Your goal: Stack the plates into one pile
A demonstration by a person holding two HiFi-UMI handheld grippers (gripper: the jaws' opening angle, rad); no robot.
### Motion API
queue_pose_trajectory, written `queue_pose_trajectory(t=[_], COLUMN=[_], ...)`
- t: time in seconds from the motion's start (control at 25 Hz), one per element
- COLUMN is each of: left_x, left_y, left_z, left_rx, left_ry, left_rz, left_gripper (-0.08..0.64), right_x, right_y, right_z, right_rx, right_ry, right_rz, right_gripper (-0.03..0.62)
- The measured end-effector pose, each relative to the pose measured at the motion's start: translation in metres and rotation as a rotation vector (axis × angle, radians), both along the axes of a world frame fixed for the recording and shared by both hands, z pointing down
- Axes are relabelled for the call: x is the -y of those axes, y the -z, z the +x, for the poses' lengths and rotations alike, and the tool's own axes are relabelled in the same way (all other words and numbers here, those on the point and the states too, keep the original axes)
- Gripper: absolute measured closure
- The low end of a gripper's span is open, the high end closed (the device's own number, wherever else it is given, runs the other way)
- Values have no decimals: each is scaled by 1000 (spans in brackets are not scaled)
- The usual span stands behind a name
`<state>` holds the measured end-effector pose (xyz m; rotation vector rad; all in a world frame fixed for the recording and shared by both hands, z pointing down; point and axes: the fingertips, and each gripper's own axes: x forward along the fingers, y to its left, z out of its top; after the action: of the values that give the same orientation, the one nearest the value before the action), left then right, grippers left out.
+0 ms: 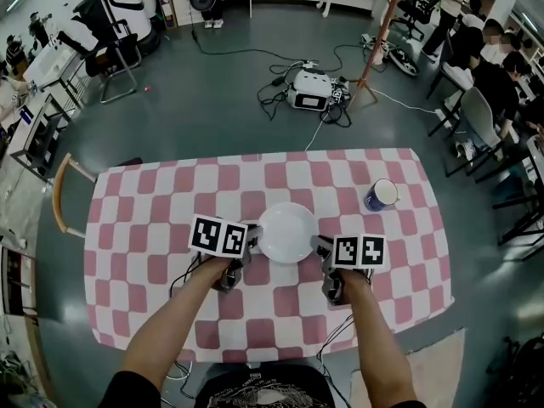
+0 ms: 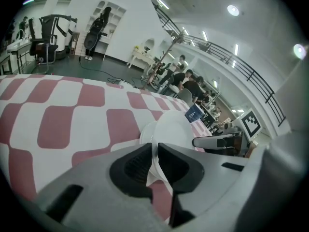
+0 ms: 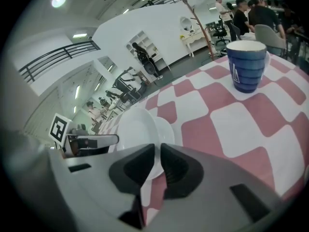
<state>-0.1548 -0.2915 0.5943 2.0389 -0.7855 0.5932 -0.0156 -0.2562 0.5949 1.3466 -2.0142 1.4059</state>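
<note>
Plate held from both sides: left gripper pinches left rim, right gripper pinches right rim, jaws near-closed.

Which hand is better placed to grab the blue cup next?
Right. The cup stands on the right gripper's side, across the plate from the left gripper. Both now grip the plate, though.

The left gripper and right gripper share one build: smooth grey moulded shells with black ribbed pads set into the jaws. Each carries a white cube printed with black square markers (two squares face the head camera on either one). Thin black cables trail from both. The person wears a black short-sleeved top with a pale print.
</note>
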Motion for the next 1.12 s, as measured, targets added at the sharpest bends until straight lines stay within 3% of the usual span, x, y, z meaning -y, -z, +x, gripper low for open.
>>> queue_pose_trajectory(t=[0.6, 0.84, 0.96, 1.12], left_x=[8, 7, 7, 6], left_y=[-25, -25, -23, -11], left_z=[5, 4, 4, -4], left_rx=[43, 50, 60, 90], left_ry=[24, 25, 29, 39], left_rz=[-41, -36, -29, 12], left_gripper=[499, 482, 440, 426], right_x=[8, 8, 10, 14], right_y=[-20, -19, -15, -5], right_z=[4, 1, 0, 3], right_rx=[10, 6, -5, -29], right_ry=[4, 26, 36, 30], right_rz=[-14, 3, 23, 64], right_gripper=[531, 495, 428, 428])
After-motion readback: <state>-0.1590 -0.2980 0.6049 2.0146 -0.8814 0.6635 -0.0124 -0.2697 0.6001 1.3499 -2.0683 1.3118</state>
